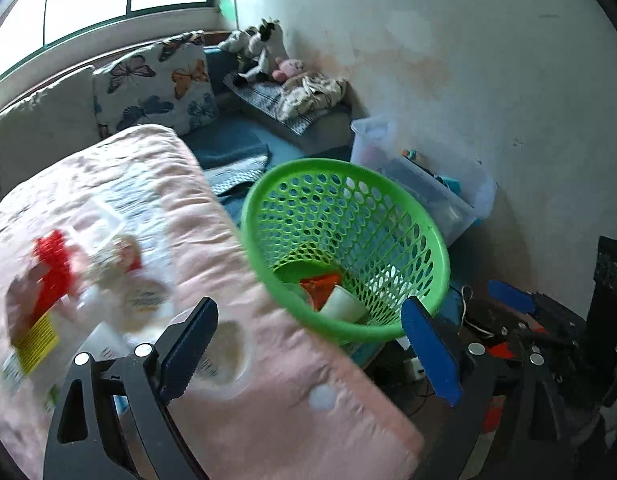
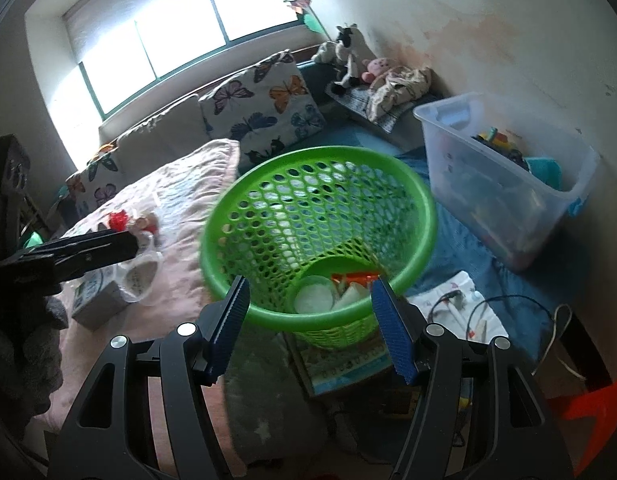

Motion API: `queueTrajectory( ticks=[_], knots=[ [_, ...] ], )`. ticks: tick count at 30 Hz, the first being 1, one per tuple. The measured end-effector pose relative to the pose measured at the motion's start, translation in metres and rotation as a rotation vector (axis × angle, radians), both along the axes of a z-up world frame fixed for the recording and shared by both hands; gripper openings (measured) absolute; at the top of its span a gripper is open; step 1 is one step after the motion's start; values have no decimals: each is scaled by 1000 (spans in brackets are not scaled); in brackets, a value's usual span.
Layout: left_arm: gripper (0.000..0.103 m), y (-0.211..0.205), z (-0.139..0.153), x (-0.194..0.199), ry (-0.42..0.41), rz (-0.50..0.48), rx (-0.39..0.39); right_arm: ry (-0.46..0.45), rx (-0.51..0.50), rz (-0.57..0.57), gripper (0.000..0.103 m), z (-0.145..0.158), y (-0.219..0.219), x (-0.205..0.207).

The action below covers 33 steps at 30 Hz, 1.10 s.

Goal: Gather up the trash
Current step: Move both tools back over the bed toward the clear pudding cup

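A green perforated basket (image 1: 436, 240) (image 2: 424, 216) stands beside the pink-covered bed. It holds a white cup (image 1: 344, 304), a round white lid (image 2: 314, 300) and an orange wrapper (image 1: 320, 284) (image 2: 354, 278). My left gripper (image 1: 308, 332) is open and empty above the bed edge, just left of the basket. My right gripper (image 2: 308, 296) is open and empty above the basket's near rim. On the pink cover (image 1: 268, 360) lie a red-and-yellow wrapper (image 1: 48, 292), a clear plastic container (image 1: 102, 224), a round cup lid (image 1: 144, 300) (image 2: 142, 276) and a small box (image 2: 94, 300).
A clear storage bin (image 2: 508, 200) (image 1: 428, 192) with toys stands right of the basket by the wall. Butterfly pillows (image 2: 268, 108) and stuffed toys (image 1: 264, 52) lie behind. Cables (image 2: 508, 308) and a white cloth (image 2: 456, 300) lie on the blue floor mat. My left gripper shows in the right wrist view (image 2: 88, 254).
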<state>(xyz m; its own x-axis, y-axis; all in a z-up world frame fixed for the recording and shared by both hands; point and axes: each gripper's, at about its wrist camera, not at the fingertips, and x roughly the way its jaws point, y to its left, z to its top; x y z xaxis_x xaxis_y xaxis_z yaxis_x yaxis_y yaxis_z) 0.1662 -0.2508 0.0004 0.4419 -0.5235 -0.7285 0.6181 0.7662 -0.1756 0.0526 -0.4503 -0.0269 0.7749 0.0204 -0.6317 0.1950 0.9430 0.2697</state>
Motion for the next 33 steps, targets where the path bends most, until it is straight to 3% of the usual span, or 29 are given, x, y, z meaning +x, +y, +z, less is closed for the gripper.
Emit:
queueTrajectory(
  ticks=[20,33],
  knots=[
    [90,157,-8,-33,-41,276,-32,14,-46,269,66,3,103,45],
    [90,209,-30,-43,6,361,-44,60,-111,430,72,-15,162,87]
  ],
)
